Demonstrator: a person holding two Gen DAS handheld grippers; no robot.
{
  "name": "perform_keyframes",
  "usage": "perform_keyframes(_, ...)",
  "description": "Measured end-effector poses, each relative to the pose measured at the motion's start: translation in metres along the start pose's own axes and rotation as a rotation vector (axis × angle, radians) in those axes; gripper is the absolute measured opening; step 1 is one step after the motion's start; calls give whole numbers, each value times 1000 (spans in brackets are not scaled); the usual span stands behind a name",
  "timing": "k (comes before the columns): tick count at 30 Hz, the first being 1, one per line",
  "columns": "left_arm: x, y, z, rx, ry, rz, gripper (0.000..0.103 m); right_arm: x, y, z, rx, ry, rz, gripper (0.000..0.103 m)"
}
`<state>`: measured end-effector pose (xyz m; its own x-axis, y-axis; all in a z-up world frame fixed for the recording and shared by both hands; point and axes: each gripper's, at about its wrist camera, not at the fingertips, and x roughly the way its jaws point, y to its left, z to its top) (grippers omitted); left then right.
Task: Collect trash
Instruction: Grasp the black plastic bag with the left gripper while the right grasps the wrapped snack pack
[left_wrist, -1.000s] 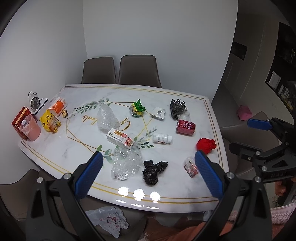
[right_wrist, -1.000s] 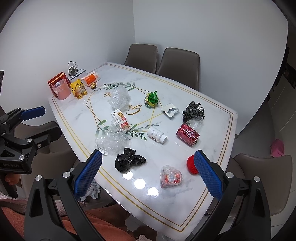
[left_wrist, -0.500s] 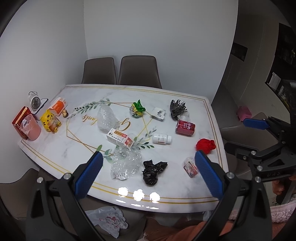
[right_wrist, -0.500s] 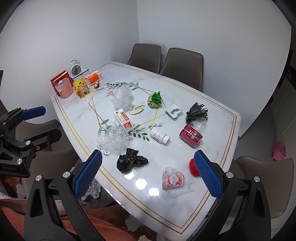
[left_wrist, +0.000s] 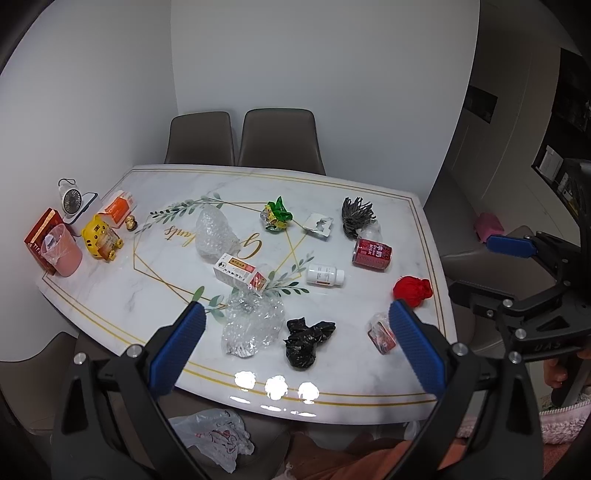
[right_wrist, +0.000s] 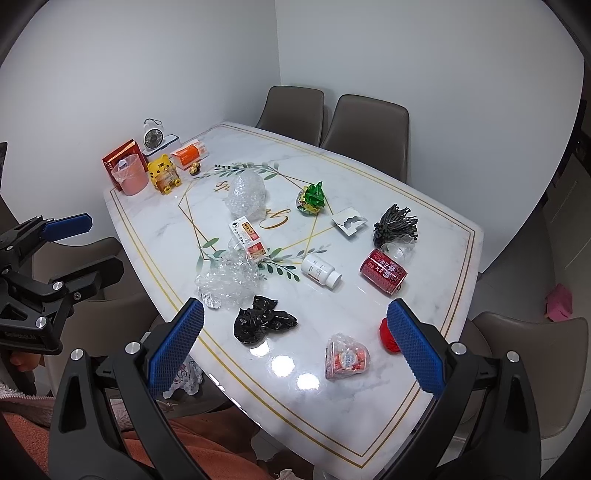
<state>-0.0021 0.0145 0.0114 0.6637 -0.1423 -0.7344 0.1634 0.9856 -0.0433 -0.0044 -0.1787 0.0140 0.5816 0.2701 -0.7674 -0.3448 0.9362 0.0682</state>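
Marble table (left_wrist: 110, 306), white with gold lines, has trash all over it, and nothing is picked up yet. I see both my grippers held up high above the near edge, touching nothing. My left gripper (left_wrist: 295, 347) has its blue fingers (left_wrist: 177, 345) spread wide with nothing between them. My right gripper (right_wrist: 295, 347) is spread wide and bare too.

Ahead of my left fingers, between the tips, lie a clear plastic wrap (left_wrist: 253, 325) and a crumpled black bag (left_wrist: 304, 341). Just by the right tip of that gripper sits a small clear packet (left_wrist: 380, 334) with red inside, and past it a red ball of paper (left_wrist: 412, 290). Farther out are a white bottle (left_wrist: 325, 275), a red can (left_wrist: 371, 253) and a small box (left_wrist: 240, 275). Far off, beyond the left tip, stands a pink bin (left_wrist: 61, 251) with a liner. I think the trash should go in there.

I think the first job is to choose one piece. I would start with the black bag, since it is close and squashy. I would come straight down with one finger on each side and squeeze slowly. The table looks shiny, so things may slide away. The clear wrap is thin, so I would pinch it at a bunched-up part.
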Motion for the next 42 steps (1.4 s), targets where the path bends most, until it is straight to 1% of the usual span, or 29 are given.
perform_keyframes(8, 9, 0, -2, 3, 10, -8, 99, 4, -5, -3, 9, 3, -14, 96)
perform_keyframes(13, 30, -2, -10, 2, 36, -25, 99, 21, -11, -11, 19, 23, -48, 96)
perform_keyframes(16, 54, -4, -21, 6, 69, -41, 99, 42, -16, -24, 29, 58, -80, 96)
perform_keyframes(22, 112, -12, -47, 34, 128, -71, 99, 90, -36, -56, 73, 130, -105, 96)
perform_keyframes(25, 142, -16, -59, 44, 144, -58, 99, 117, -46, -71, 90, 152, -126, 95)
perform_keyframes(28, 172, -15, -71, 35, 166, -63, 99, 143, -53, -83, 106, 168, -137, 94)
perform_keyframes(32, 210, -15, -87, 42, 201, -58, 99, 182, -61, -97, 96, 202, -162, 94)
perform_keyframes(37, 256, -13, -107, 54, 225, -43, 99, 225, -73, -113, 92, 244, -176, 94)
perform_keyframes(39, 269, -12, -113, 63, 229, -34, 97, 238, -78, -120, 92, 263, -180, 93)
perform_keyframes(40, 274, -12, -115, 71, 229, -32, 96, 244, -80, -123, 93, 273, -179, 88)
perform_keyframes(41, 279, -12, -117, 82, 230, -28, 90, 250, -82, -127, 94, 290, -176, 83)
perform_keyframes(42, 283, -13, -118, 93, 235, -28, 64, 256, -83, -130, 93, 309, -173, 71)
